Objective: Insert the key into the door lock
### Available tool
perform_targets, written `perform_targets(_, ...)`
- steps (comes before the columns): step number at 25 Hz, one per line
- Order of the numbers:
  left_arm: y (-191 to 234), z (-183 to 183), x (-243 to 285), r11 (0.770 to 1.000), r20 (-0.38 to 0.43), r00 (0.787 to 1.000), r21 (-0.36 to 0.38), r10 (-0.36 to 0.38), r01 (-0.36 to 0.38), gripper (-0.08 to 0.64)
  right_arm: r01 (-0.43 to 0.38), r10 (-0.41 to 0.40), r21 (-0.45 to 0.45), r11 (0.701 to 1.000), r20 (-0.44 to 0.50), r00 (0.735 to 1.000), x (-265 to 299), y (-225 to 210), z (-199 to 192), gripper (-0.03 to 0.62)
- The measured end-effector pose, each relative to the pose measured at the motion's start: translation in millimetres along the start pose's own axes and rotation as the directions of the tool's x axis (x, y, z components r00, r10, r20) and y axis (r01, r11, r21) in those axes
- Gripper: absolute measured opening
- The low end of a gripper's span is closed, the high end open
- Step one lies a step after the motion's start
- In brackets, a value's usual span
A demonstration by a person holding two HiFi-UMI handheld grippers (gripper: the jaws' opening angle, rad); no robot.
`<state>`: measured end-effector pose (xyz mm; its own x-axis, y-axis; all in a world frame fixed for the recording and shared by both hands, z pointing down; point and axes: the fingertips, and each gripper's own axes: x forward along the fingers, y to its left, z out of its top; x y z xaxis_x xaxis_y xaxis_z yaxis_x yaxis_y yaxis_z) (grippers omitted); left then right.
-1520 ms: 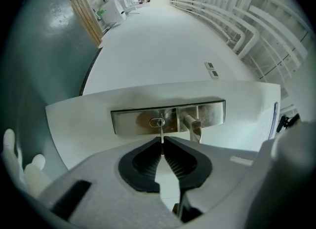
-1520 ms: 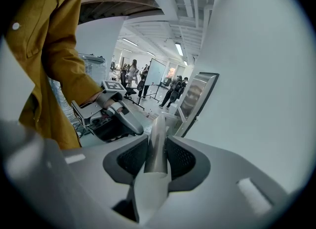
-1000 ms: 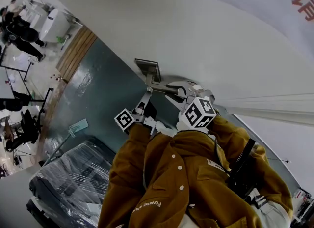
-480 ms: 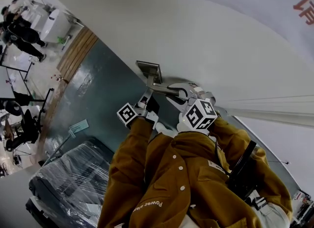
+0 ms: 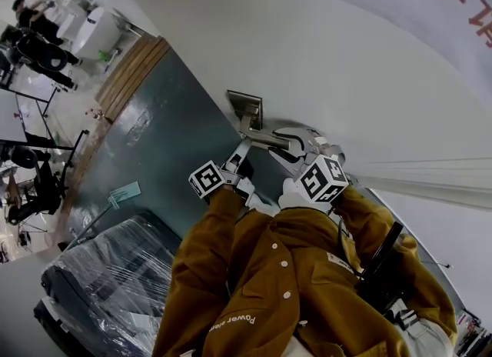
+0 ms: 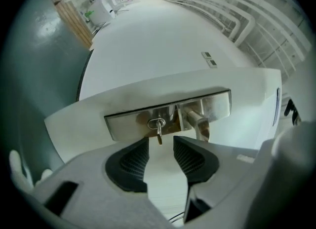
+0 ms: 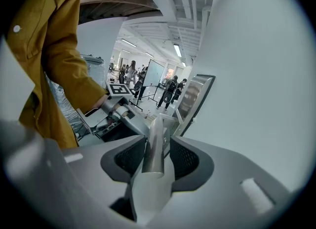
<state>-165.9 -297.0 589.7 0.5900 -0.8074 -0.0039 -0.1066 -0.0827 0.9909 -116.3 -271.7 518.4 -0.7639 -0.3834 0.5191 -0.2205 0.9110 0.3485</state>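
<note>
Since the frame a second ago, the jaws of the left gripper (image 6: 160, 146) have been let go from nearly closed and are opening. The key (image 6: 158, 130) is seen just ahead of their tips, in line with the gap, and neither pad presses on it. It is left standing in the keyhole of the metal lock plate (image 6: 123, 122) on the white door (image 5: 323, 63).

The jaws of the right gripper (image 7: 158, 141) are also opening. The door handle (image 7: 155, 144) lies between them, with a gap showing along one pad, so it is judged to be released rather than gripped.

The key could be dragged out or bent if the left gripper were drawn back off line and a jaw tip caught its head. How deep the key is seated cannot be told, and a shallow key could be shaken loose if the handle were let spring back.

The key is seen as small, thin and silvery, with its head hanging below the keyhole. Hard, smooth metal is judged, which is easily slipped on.
</note>
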Motion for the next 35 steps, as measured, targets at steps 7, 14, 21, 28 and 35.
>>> perform_targets(7, -17, -4, -48, 0.787, 0.004, 0.953, 0.563, 0.304, -0.253, 0.112, 0.030, -0.040, 0.075, 0.997, 0.143, 0.989, -43, -16, 44, 0.179)
perform_targets(14, -91, -18, -70, 0.457, 0.155, 0.927, 0.834, 0.342, -0.308, 0.002, 0.081, -0.114, 0.156, 0.984, 0.214, 0.970, -59, -14, 53, 0.051)
perform_targets(21, -134, -43, -79, 0.387, 0.219, 0.934, 0.865, 0.282, -0.320, 0.002, 0.096, -0.208, 0.348, 0.932, 0.298, 0.932, -52, -3, 42, 0.005)
perform_targets(28, -147, -53, -84, 0.394, 0.237, 0.940, 0.862, 0.245, -0.320, 0.000, 0.067, -0.202, 0.396, 0.916, 0.309, 0.930, -55, 1, 41, 0.005)
perform_targets(35, -147, -50, -87, 0.408, 0.254, 0.937, 0.849, 0.239, -0.335, 0.001, 0.026, -0.164, 0.409, 0.912, 0.306, 0.938, -49, 9, 45, 0.005)
